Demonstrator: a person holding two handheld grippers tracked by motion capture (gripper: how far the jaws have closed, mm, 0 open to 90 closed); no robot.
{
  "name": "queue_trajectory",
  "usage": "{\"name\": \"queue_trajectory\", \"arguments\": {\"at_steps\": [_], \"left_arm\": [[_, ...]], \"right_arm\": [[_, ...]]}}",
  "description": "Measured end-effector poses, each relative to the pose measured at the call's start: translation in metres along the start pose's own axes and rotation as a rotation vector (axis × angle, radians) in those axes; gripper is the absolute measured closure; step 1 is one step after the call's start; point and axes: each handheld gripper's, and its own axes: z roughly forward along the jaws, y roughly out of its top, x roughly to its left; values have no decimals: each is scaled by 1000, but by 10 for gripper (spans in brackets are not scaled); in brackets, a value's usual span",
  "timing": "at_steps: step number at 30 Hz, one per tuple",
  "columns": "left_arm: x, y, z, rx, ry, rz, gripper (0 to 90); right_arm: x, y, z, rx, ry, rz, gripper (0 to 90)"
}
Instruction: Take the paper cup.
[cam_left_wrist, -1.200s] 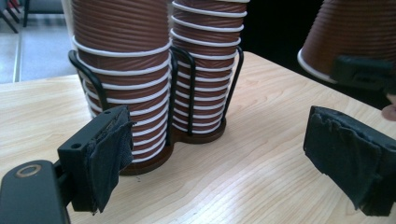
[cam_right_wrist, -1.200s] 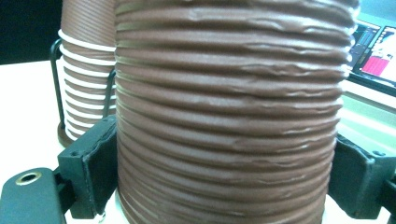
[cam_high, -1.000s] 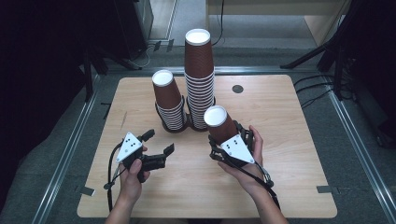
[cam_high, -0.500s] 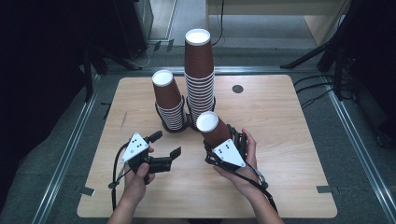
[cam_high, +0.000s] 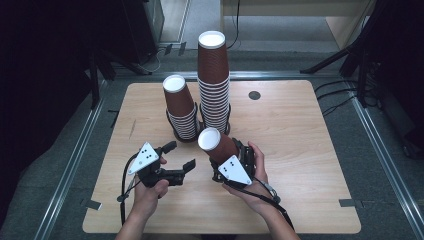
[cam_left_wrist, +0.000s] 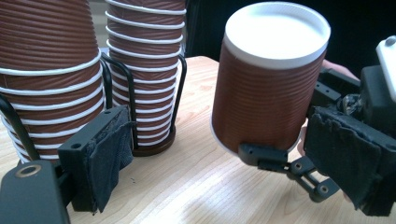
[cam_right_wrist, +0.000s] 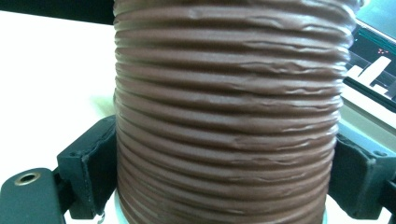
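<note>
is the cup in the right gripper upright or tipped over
Tipped and upside down. The cup leans toward the left gripper, its white bottom facing up and away, while the right gripper clamps its ribbed wall near the rim.

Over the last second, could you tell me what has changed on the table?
The right gripper has carried its brown cup leftward and toward the person, away from the stacks. The left gripper turned toward it, still open and empty. The short stack and tall stack stayed in place.
</note>
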Motion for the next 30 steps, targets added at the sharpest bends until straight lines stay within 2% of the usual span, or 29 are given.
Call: {"name": "queue_trajectory", "arguments": {"at_steps": [3,12,15,20,21,24,26,30], "left_arm": [[1,0,1,-3,-3,-5,82],[-4,3,6,4,-38,1,82],[-5,3,7,11,-41,4,82],[-7,4,6,12,-46,3,82],[-6,4,5,15,-49,2,81],[-6,4,5,12,-52,-4,81],[-5,4,5,9,-56,-12,82],[-6,3,7,14,-65,-9,82]], "right_arm": [[3,-1,1,2,6,6,105],[5,-3,2,1,-2,-34,106],[7,-4,3,5,-10,-91,106],[7,-2,3,6,-28,-129,106],[6,-1,3,5,-39,-155,106],[6,-1,3,5,-44,-168,106],[5,-1,2,1,-48,-197,106],[4,-1,2,4,-52,-202,106]]}}
